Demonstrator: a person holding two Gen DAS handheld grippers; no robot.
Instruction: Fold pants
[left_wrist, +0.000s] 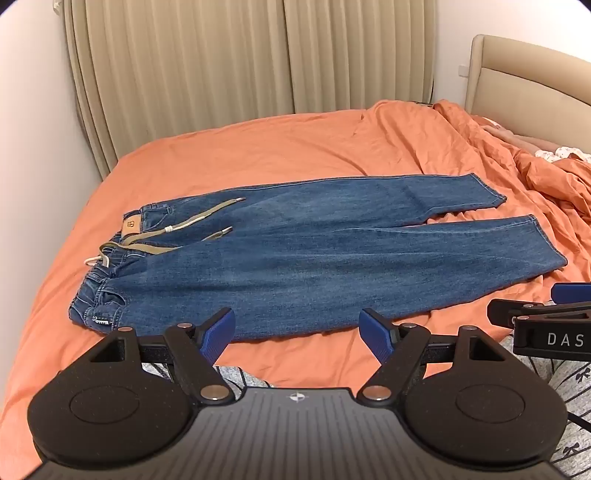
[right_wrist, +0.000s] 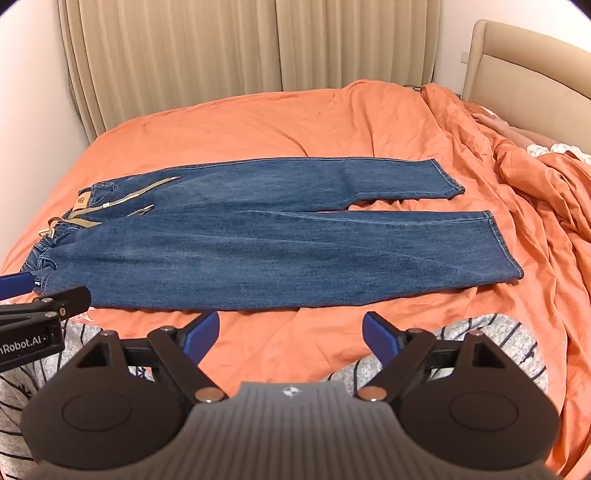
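Observation:
Blue jeans (left_wrist: 295, 254) lie flat across the orange bed, waistband with beige drawstring (left_wrist: 192, 221) at the left, both leg hems at the right. They also show in the right wrist view (right_wrist: 258, 240). My left gripper (left_wrist: 297, 336) is open and empty, held just before the near edge of the jeans. My right gripper (right_wrist: 290, 334) is open and empty, also short of the near edge, toward the leg side. Each gripper shows at the edge of the other's view.
The orange sheet (left_wrist: 258, 155) covers the bed, rumpled into folds at the right (right_wrist: 535, 206). Beige curtains (left_wrist: 221, 66) hang behind, a padded headboard (left_wrist: 528, 81) stands at the right. Grey patterned cloth (right_wrist: 498, 343) lies below the grippers.

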